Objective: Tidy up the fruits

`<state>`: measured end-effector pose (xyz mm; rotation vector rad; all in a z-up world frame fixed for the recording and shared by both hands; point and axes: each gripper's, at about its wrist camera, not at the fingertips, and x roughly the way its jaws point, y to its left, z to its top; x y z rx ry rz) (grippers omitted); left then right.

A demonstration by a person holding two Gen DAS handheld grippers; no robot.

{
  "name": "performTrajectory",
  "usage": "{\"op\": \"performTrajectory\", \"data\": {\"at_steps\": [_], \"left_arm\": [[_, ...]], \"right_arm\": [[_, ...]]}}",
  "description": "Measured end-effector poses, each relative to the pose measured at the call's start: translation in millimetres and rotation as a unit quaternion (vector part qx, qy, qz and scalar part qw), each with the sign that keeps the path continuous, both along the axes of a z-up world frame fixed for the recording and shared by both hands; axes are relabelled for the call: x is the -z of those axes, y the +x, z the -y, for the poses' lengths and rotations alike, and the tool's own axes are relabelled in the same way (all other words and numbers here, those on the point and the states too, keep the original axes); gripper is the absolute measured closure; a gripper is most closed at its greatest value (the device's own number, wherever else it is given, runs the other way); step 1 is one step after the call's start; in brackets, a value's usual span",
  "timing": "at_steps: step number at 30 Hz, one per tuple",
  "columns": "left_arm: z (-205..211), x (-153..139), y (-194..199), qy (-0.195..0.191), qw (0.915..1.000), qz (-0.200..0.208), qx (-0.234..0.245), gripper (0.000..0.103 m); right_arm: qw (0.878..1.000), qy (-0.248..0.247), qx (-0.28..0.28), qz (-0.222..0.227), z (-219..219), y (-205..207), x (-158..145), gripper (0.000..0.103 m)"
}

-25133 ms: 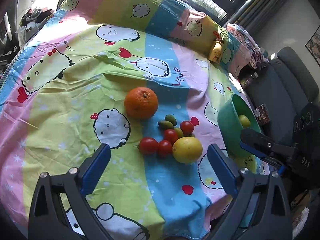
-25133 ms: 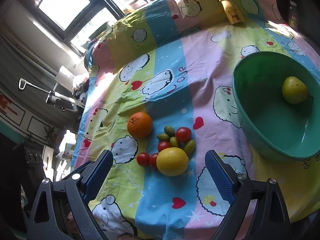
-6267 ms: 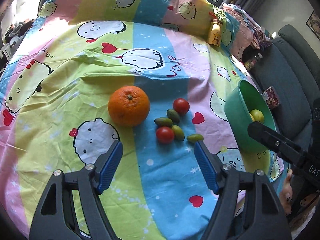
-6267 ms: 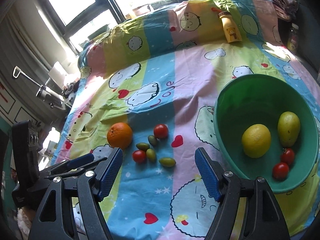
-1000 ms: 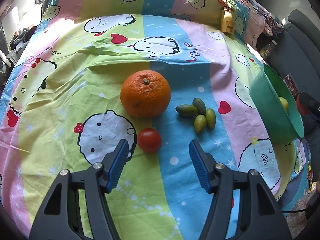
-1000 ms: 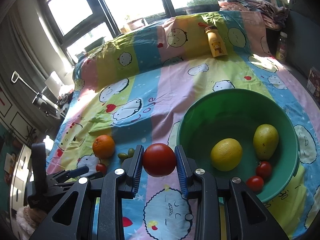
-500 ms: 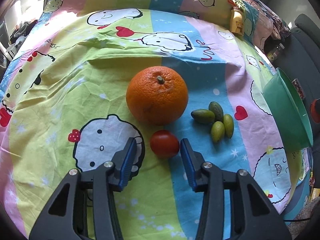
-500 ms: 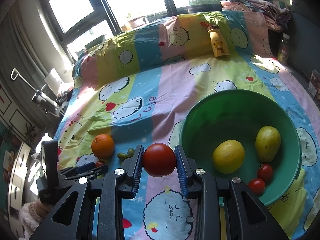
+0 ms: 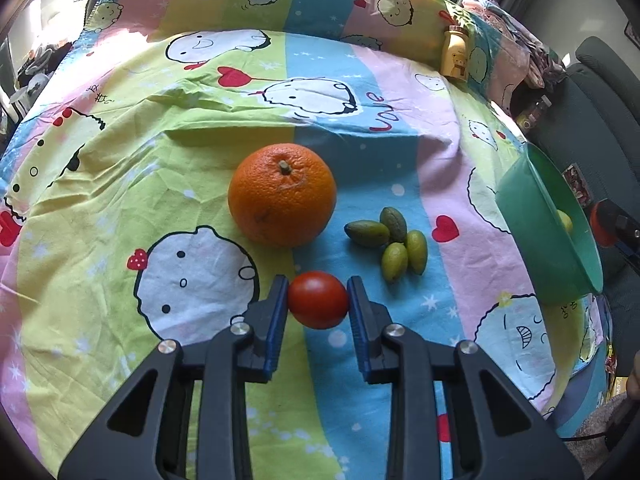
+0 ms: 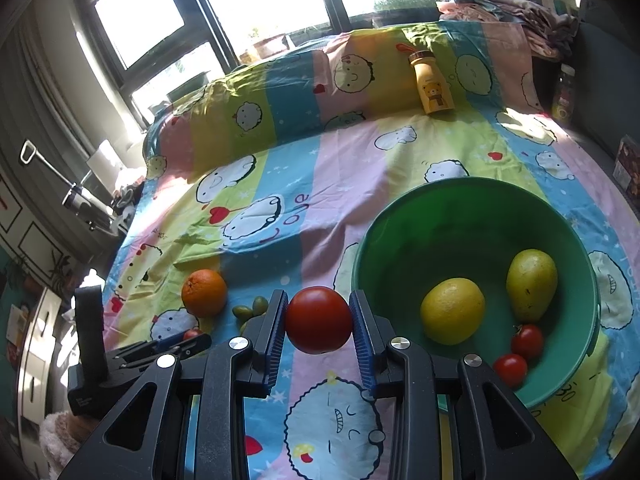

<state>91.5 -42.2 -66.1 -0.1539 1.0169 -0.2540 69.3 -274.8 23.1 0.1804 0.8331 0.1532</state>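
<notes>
Tomato [image 9: 317,300] between left tongs [image 9: 317,300], just closing, seemingly gripped; right tongs [image 10: 319,320] clench another.

Orange [image 9: 282,195] just beyond left tool [image 9: 317,306]; olives [image 9: 394,238] right; sheet [image 9: 100,216] left bare.

The left hand-held gripper [image 9: 318,306] has just closed on a tomato [image 9: 317,300] near the orange [image 9: 282,194].

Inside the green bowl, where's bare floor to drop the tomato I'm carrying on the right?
The round green plastic bowl is bare across its far and left floor, behind the yellow lemon and yellow-green pear. Its near right side is crowded: two small red tomatoes sit by the rim. The right gripper holds its tomato short of the left rim.
</notes>
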Motion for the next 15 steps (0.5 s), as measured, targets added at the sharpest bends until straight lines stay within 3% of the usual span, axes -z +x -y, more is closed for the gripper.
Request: {"op": "performTrajectory", "data": {"at_steps": [15], "left_arm": [[88.4, -86.7, -7.4, -0.03, 0.9931, 0.08, 0.08, 0.074]], "right_arm": [[0.999, 0.014, 0.037, 0.025, 32.7, -11.5, -21.4, 0.07]]}}
